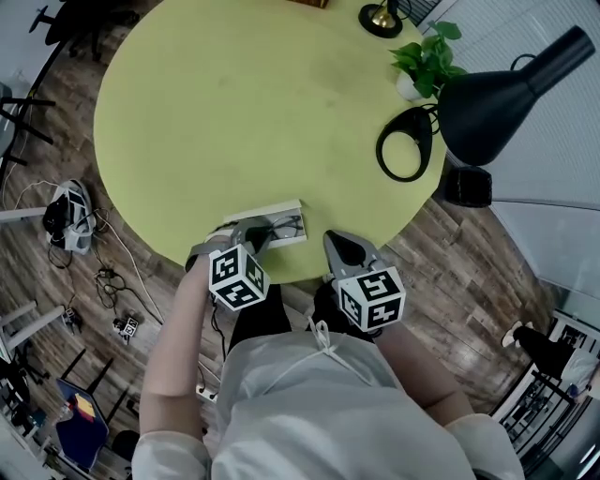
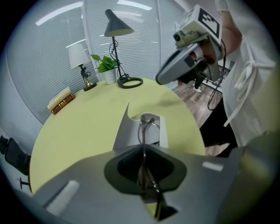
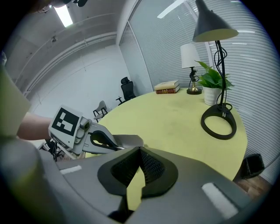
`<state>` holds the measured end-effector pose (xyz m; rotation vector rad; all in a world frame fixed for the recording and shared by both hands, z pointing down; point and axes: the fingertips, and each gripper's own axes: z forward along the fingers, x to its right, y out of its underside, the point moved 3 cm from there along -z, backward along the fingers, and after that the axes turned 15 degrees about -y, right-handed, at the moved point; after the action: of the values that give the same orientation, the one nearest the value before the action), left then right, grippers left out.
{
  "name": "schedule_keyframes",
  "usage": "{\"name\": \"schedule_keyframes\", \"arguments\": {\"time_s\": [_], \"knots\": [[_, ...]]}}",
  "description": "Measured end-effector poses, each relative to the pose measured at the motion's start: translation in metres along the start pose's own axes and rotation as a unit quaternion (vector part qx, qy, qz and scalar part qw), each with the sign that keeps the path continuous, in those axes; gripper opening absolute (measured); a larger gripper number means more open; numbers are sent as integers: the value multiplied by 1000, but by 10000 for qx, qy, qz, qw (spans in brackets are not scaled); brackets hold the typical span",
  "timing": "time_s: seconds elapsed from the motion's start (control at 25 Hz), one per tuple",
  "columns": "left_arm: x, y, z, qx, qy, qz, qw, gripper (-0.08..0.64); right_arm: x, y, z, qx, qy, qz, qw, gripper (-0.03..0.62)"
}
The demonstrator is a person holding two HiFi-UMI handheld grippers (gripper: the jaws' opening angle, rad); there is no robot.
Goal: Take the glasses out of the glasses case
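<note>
The white glasses case [image 1: 265,215] lies open near the front edge of the round yellow-green table [image 1: 244,103]. The thin dark-framed glasses [image 1: 287,227] rest in it. My left gripper [image 1: 255,232] points down into the case. In the left gripper view its jaws [image 2: 144,146] are shut on the wire frame of the glasses [image 2: 147,123], which runs up from the case [image 2: 131,131]. My right gripper [image 1: 335,240] hovers just right of the case. It is shut with nothing in it [image 3: 140,149].
A black desk lamp [image 1: 506,94] with a ring base [image 1: 405,142], a potted plant [image 1: 427,58] and a small table lamp [image 1: 380,19] stand at the far right. Books [image 2: 61,100] lie at the far edge. A black bin [image 1: 466,186] sits on the floor.
</note>
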<state>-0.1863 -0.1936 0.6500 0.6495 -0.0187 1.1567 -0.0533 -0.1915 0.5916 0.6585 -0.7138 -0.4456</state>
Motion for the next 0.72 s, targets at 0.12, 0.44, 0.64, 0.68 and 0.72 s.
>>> {"name": "schedule_keyframes", "arguments": {"time_s": [0.12, 0.44, 0.64, 0.68, 0.72], "knots": [[-2, -4, -4, 121, 54, 105, 9999, 20, -1, -3, -3, 17, 0, -6, 10000, 0], [-8, -14, -22, 441, 32, 194, 9988, 20, -6, -6, -13, 60, -32, -18, 10000, 0], [-19, -24, -42, 694, -155, 91, 9974, 20, -10, -15, -20, 115, -30, -156, 9998, 0], [-21, -27, -47, 740, -199, 89, 9970, 19, -11, -17, -21, 133, -39, -184, 9997, 0], [-22, -30, -51, 779, -243, 95, 9966, 19, -13, -19, -22, 149, -53, -215, 9996, 0]]}}
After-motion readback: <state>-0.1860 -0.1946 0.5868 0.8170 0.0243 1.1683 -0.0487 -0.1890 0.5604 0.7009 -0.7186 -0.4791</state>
